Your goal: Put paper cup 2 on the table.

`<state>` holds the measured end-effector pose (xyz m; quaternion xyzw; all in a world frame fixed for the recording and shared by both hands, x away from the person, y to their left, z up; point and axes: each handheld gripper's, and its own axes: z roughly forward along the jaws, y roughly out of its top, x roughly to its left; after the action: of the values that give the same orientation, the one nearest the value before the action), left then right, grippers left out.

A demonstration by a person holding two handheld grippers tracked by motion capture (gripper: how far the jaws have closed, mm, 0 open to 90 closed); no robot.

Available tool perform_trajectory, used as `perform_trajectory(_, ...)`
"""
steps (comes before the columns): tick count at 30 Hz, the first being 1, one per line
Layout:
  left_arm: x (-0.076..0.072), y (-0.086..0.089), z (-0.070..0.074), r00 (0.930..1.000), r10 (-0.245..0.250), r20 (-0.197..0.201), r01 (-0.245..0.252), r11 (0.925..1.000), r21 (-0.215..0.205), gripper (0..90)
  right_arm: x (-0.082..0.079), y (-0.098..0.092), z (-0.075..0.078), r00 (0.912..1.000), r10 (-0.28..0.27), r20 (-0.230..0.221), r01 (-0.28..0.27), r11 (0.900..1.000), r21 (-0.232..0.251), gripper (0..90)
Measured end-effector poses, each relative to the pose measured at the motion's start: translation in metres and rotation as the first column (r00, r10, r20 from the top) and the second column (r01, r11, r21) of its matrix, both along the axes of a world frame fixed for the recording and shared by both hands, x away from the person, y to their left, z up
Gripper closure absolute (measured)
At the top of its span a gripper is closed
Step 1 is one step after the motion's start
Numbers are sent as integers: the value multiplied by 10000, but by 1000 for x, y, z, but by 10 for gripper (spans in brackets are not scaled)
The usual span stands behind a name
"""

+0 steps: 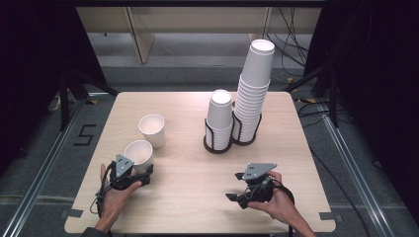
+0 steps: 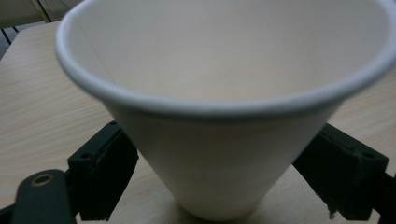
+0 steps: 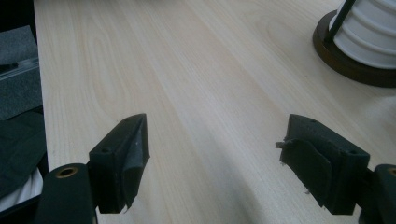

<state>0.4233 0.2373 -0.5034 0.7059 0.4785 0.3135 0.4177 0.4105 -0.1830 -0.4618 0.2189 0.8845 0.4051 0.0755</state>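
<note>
A white paper cup (image 1: pixel 138 152) stands upright on the wooden table (image 1: pixel 197 207) at the front left. My left gripper (image 1: pixel 141 171) is shut on its lower wall. In the left gripper view the cup (image 2: pixel 219 70) looms large, and the two black pads (image 2: pixel 114 172) press its sides, with my left gripper (image 2: pixel 215 163) around its narrow base. My right gripper (image 1: pixel 236 186) rests low over the table at the front right. Its jaws stand wide apart, and bare wood lies between them in the right gripper view (image 3: pixel 215 154).
A second white cup (image 1: pixel 152 129) stands upright just behind the held one. Two stacks of upturned cups sit in black wire holders at the back right, a short stack (image 1: pixel 220 116) and a tall one (image 1: pixel 254 84). A holder base (image 3: pixel 350 65) lies ahead of my right gripper.
</note>
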Motion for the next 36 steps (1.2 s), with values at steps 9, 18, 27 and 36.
perform_trajectory(9,-21,6,-1,9996,93,-263,-95,9999,-77,143,0,-4,-1,9997,-206,-110,207,9998,69,233)
perform_trajectory(18,-54,0,11,10000,-64,5,64,9998,-182,143,-3,-7,-2,9996,-213,-159,214,9997,69,230)
perform_trajectory(27,-85,-17,23,9952,-856,476,891,9930,-773,143,-5,-12,-3,9986,-502,-191,507,9984,263,228)
perform_trajectory(36,-105,-30,24,9885,-1408,554,1462,9832,-1092,143,-9,-17,-4,9977,-650,-212,658,9971,384,226)
